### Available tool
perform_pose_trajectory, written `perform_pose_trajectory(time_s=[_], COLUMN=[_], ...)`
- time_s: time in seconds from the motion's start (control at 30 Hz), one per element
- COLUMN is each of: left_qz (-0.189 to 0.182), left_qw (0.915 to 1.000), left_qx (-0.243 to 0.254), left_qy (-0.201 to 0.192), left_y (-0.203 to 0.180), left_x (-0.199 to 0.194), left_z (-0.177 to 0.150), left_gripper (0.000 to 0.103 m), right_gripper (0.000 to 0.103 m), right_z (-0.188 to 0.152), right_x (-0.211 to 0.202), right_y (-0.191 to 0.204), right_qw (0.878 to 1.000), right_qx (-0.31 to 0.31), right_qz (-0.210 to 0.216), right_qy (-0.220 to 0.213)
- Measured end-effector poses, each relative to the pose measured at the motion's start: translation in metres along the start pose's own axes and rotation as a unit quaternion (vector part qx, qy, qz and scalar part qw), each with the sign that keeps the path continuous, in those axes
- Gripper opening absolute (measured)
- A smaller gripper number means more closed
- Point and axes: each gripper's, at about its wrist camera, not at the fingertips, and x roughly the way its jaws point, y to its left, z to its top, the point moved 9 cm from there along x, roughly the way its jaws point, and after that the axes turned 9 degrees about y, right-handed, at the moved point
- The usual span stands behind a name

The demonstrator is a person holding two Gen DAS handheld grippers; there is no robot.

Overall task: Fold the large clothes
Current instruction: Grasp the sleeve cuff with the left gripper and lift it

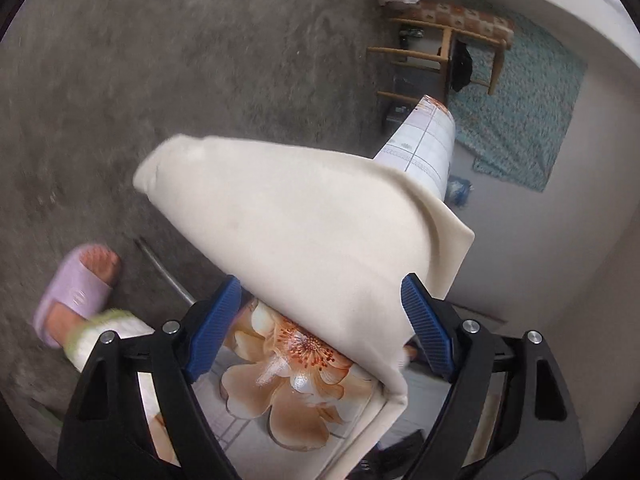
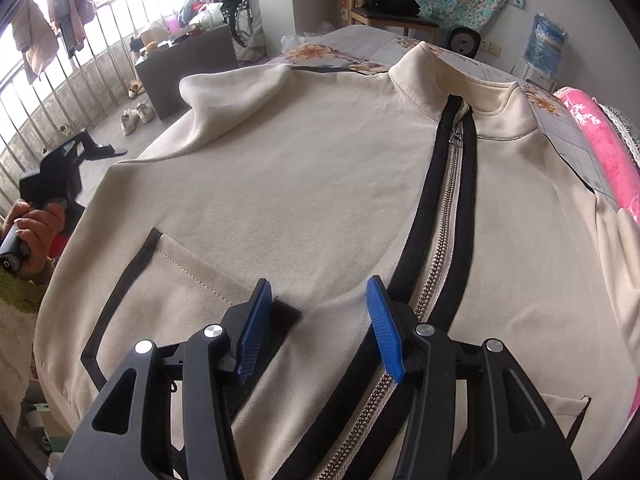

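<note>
1. Right gripper (image 2: 318, 320) half open, hovering above jacket (image 2: 304, 184), nothing clamped.
2. Left gripper (image 1: 320, 320) wide open, jacket sleeve (image 1: 288, 232) between the fingers, unpinched.
3. Jacket spread front-up on floral counter (image 2: 360, 46), zipper (image 2: 444, 240) closed, beside pink blanket (image 2: 600, 148).

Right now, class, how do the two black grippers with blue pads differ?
The left gripper stands wider, with cream jacket cloth hanging between its pads at the table edge; the right gripper stands narrower, above the cream jacket's front beside its zipper. Both are open, gripping nothing.
</note>
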Motion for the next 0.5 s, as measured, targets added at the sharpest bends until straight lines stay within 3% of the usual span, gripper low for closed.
perform_pose_trajectory(time_s=[0.2,0.5], left_qz=[-0.067,-0.093], left_qw=[0.9934,0.9905], left_qx=[-0.082,-0.095], left_qy=[0.044,0.038], left_y=[0.04,0.038], left_x=[0.035,0.045], left_z=[0.0,0.031], left_gripper=[0.082,0.081], right_gripper=[0.05,0.052], right_z=[0.002,0.007], right_x=[0.002,0.006], right_y=[-0.001,0.0], right_qw=[1.0,1.0], right_qx=[0.009,0.002], right_qz=[-0.001,-0.026], right_qy=[0.011,0.011])
